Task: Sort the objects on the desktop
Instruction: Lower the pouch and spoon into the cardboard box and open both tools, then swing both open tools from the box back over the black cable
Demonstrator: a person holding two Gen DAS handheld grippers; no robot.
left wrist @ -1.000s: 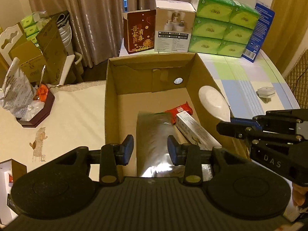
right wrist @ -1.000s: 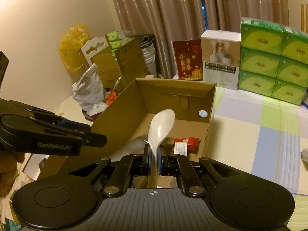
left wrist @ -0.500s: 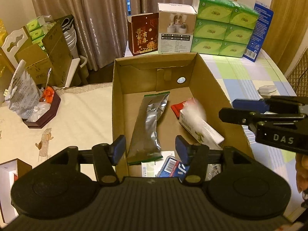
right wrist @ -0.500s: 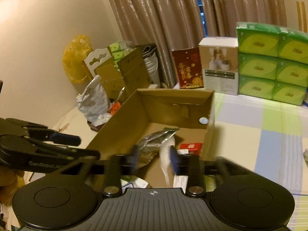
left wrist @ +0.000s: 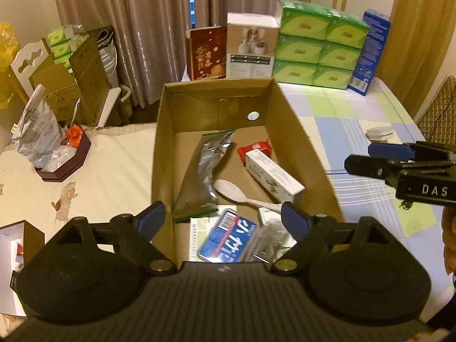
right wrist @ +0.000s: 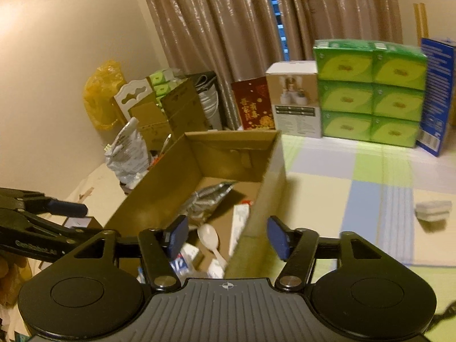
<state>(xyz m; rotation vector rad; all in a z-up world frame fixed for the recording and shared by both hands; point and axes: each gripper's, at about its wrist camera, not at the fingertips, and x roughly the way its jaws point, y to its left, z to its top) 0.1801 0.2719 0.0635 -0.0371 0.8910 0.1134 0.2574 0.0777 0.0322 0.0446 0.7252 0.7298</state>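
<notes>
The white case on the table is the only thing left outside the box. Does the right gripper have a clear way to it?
Probably yes. The right gripper is open and empty, and the white case lies alone on bare tablecloth, outside the box.

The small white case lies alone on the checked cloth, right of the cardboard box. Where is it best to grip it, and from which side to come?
Probably across the two long sides of the white case, coming from above with the right hand-held gripper, which is open. The case lies flat and low, so only a top approach gives the fingers its sides; nothing stands beside it.
</notes>
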